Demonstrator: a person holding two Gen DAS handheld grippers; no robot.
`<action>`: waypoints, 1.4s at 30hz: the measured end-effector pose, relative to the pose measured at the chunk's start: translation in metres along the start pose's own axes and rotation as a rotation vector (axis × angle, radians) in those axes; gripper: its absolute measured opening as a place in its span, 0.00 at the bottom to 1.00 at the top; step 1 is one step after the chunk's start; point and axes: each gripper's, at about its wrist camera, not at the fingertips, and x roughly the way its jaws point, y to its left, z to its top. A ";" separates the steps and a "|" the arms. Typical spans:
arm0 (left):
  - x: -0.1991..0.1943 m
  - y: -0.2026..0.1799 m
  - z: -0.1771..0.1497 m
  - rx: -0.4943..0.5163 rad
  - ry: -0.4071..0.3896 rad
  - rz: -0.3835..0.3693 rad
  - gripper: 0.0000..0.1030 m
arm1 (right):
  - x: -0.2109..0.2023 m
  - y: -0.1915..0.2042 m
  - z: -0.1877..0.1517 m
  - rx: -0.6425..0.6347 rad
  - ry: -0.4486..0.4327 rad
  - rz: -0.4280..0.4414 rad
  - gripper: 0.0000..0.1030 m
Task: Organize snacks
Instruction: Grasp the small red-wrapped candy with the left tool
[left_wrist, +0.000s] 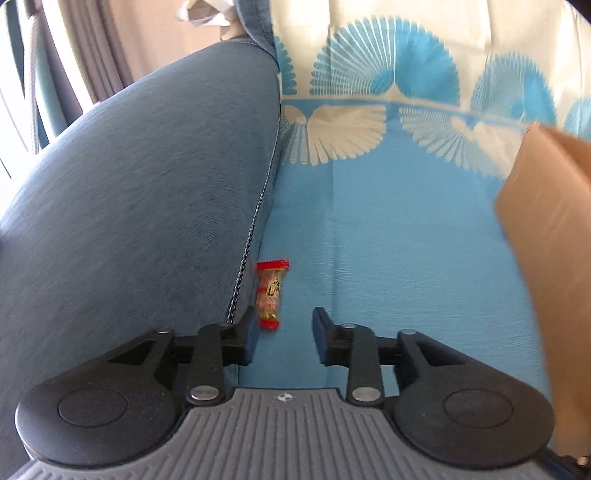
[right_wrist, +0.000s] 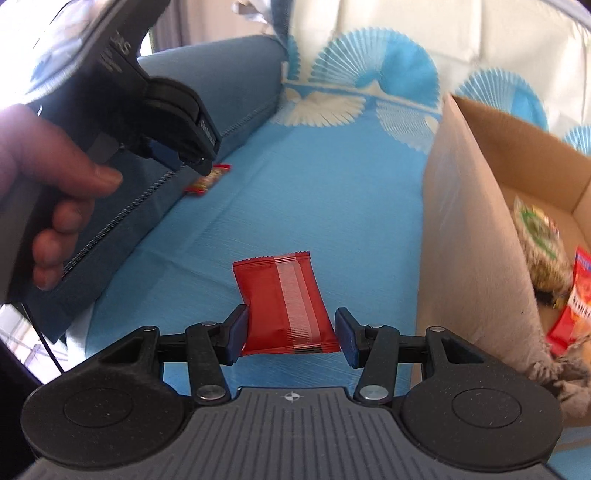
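Observation:
A small red candy packet (left_wrist: 269, 293) lies on the blue sofa cover beside the armrest seam; it also shows in the right wrist view (right_wrist: 208, 179). My left gripper (left_wrist: 284, 325) is open, just short of it, with the packet near its left finger. In the right wrist view the left gripper (right_wrist: 201, 162) hovers over that candy. A larger red snack packet (right_wrist: 286, 306) lies on the cover between my right gripper's open fingers (right_wrist: 291, 326), which stand on either side of it without clamping.
A cardboard box (right_wrist: 476, 206) stands at the right, holding several snack packets (right_wrist: 539, 240); its side shows in the left wrist view (left_wrist: 546, 229). The grey-blue sofa armrest (left_wrist: 140, 192) rises at the left. A patterned backrest cover (left_wrist: 388, 74) is behind.

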 end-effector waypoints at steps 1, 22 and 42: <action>0.005 -0.005 0.002 0.014 0.006 0.022 0.40 | 0.003 -0.001 0.001 0.008 0.007 -0.006 0.52; 0.080 -0.027 0.019 0.142 0.096 0.278 0.16 | 0.025 0.008 0.003 -0.047 0.088 0.001 0.76; -0.019 0.033 -0.021 -0.217 0.166 -0.314 0.15 | 0.020 0.008 0.000 -0.057 0.067 0.041 0.46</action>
